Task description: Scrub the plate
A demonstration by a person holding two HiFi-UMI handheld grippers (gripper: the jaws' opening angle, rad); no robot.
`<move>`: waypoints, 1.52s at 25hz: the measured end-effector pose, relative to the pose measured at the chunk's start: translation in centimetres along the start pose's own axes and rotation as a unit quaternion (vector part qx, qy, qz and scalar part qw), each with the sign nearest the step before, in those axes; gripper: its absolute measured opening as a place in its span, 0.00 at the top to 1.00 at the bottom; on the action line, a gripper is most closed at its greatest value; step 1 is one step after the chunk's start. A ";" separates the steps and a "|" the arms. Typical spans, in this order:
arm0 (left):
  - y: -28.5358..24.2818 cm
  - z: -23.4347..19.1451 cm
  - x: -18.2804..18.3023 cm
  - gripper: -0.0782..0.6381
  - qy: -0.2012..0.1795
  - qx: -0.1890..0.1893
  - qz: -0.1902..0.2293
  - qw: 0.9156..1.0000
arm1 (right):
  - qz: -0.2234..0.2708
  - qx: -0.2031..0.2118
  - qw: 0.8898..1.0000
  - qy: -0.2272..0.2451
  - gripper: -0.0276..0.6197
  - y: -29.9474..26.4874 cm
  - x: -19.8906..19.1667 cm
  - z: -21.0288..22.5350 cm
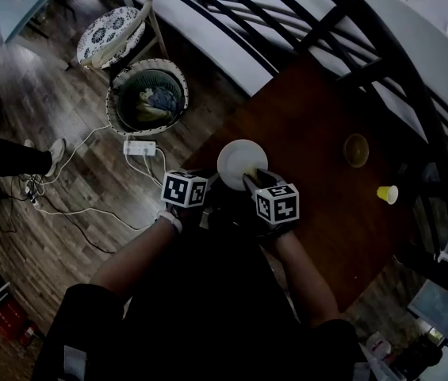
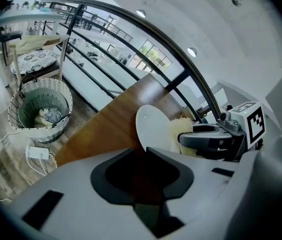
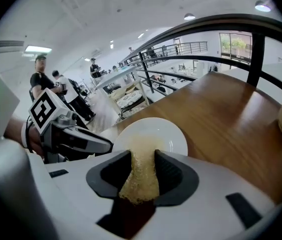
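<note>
The right gripper has its jaws pinching a soft, fibrous yellow scrubber, whose far end touches the white plate just ahead of the jaws. The left gripper appears clamped on the plate's near rim. The plate looks stiff, smooth and breakable, so a hold at the rim suits it best. Farther across the brown surface, a small bowl and a yellow cup have unreadable contents. A floor basket holds crumpled material.
</note>
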State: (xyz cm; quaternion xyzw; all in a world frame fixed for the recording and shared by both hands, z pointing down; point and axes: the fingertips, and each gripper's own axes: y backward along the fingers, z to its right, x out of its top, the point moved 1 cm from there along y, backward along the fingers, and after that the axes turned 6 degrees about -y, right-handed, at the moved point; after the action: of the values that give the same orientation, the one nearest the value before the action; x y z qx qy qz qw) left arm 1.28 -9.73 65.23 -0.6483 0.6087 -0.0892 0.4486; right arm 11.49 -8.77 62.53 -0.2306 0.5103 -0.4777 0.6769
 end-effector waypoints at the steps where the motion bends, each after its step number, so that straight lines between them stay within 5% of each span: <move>1: 0.1 0.0 0.0 0.78 -0.001 0.001 0.000 1.000 | 0.002 -0.008 1.000 -0.003 0.73 0.4 0.1 0.2; 13: 0.0 0.1 -0.1 0.78 -0.004 -0.001 -0.002 1.000 | -0.022 0.050 0.998 0.012 0.73 -0.4 -3.0 -5.8; 25: 0.1 0.2 -0.1 0.78 -0.009 0.000 -0.004 1.000 | 0.028 -0.043 0.997 -0.060 0.73 2.5 0.6 2.8; 34: 0.0 0.3 -0.1 0.78 -0.017 0.002 -0.009 1.000 | 0.022 0.039 0.999 -0.001 0.73 -3.7 6.2 -4.6; 38: 0.0 0.3 -0.3 0.78 -0.026 0.001 -0.013 1.000 | 0.006 0.039 0.999 0.015 0.73 -4.7 5.8 -4.6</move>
State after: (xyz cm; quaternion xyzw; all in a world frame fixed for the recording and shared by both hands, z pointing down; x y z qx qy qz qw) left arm 1.43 -9.33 65.13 -0.6579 0.5883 -0.0792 0.4636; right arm 5.51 -15.12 61.85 -0.1940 0.5029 -0.4962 0.6806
